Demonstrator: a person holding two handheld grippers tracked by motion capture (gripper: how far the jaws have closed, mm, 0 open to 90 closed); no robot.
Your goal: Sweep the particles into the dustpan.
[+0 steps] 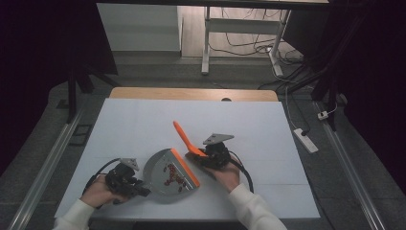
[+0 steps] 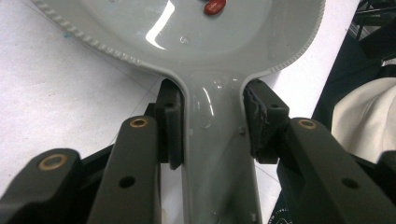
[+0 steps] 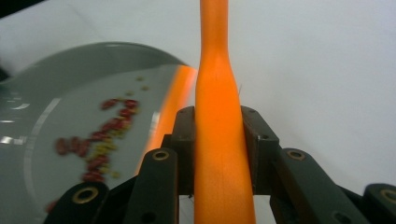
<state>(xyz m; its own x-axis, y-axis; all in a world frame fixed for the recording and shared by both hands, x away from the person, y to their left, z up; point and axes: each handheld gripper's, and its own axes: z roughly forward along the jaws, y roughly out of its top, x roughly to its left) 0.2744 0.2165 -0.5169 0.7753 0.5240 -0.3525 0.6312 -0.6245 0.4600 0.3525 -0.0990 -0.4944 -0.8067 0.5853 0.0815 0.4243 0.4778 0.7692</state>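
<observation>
Dustpan w/ beans sits on worktop, left hand-held gripper clamps its handle; right hand-held gripper grips orange brush. Sweeping step; next: brush strays in.

Both grippers' jaws clamped tight

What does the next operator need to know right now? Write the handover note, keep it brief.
Left gripper: shut on the grey dustpan's handle, pan flat on the white table.
Right gripper: shut on the orange brush, held at the pan's orange lip.
Done: red beans and small yellowish bits already lie inside the pan.
Left: judging by this, check the table for strays, then carry the pan level and empty it.
</observation>
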